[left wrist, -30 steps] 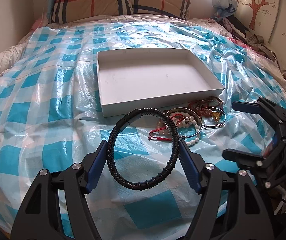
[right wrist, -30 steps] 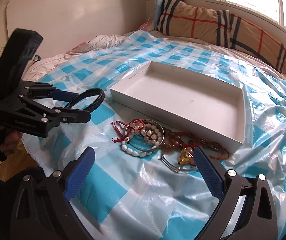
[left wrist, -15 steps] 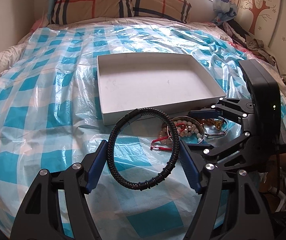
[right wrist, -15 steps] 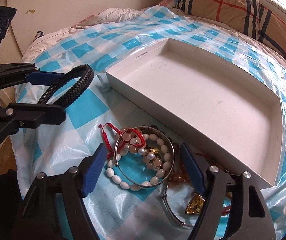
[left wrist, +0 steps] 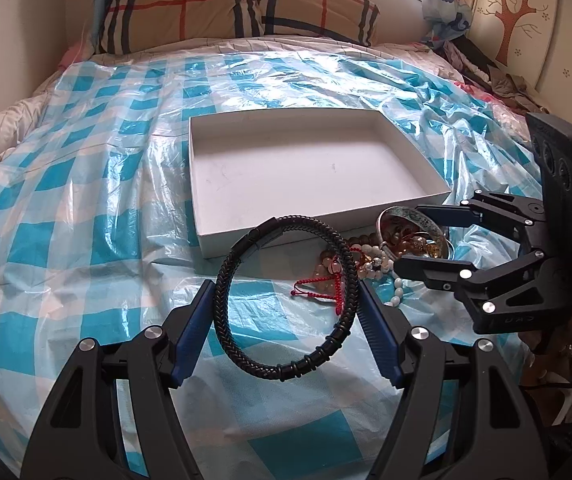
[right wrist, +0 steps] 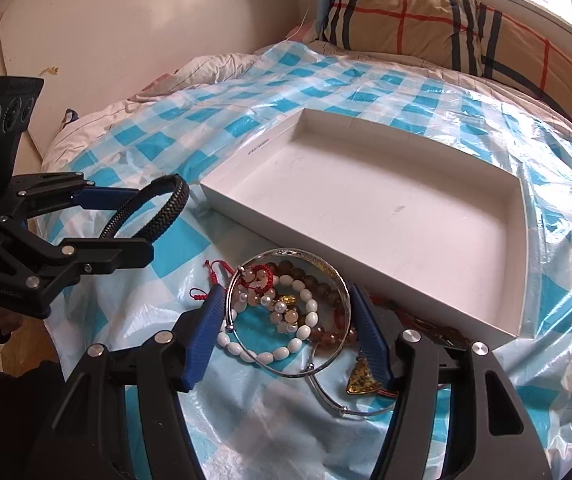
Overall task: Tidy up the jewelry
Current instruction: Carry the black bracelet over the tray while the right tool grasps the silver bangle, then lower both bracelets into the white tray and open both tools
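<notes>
Gripping a silver bangle (right wrist: 288, 312) now, right fingers (right wrist: 360, 316) closed; left fingers (left wrist: 201, 312) keep black bracelet (left wrist: 286, 298).

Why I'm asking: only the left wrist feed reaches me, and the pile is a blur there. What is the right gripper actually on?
Observer: The right gripper has a silver bangle spanning between its two blue pads, one pad on each side.
Operator: Anything threaded through it? My black braided bracelet blocks part of the pile.
Observer: A white bead bracelet shows through the ring, with part of it lying across the lower rim. I cannot tell whether they are hooked together.
Operator: Anything loose close to that gripper?
Observer: A gold triangular pendant lies on the plastic sheet just beside its right finger.
</notes>
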A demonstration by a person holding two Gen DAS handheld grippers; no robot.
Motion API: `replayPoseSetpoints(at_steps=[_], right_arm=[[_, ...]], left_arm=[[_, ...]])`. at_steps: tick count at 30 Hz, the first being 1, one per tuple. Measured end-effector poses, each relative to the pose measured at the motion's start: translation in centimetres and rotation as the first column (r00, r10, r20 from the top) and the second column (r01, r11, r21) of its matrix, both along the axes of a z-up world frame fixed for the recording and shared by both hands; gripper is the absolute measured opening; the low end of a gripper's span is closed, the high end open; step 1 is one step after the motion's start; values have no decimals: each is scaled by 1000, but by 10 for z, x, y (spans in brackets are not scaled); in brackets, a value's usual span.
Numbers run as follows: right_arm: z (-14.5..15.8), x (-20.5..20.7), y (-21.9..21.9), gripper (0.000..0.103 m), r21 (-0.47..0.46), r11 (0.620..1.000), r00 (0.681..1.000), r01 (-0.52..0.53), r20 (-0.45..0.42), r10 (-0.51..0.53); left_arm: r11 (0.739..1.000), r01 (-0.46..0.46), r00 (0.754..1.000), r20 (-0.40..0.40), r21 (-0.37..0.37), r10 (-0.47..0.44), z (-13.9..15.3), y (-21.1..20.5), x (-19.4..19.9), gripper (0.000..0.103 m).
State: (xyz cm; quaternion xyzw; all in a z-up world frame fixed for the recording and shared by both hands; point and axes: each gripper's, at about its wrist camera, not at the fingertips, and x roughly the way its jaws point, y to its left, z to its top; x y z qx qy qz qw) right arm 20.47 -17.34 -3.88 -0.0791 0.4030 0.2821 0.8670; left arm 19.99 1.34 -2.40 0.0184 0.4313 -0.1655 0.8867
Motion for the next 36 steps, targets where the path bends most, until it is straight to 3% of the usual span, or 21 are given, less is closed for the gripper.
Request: replayPoseSetpoints(at_steps=[8, 36], right_arm=[[20, 2, -27, 61, 7, 995, 991, 95, 94, -96], [0, 65, -41, 61, 7, 990, 984, 141, 112, -141]], left_arm=[[1000, 21, 999, 41, 14, -21, 9, -23, 16, 67], [998, 39, 995, 86, 51, -43, -5, -63, 107, 67]])
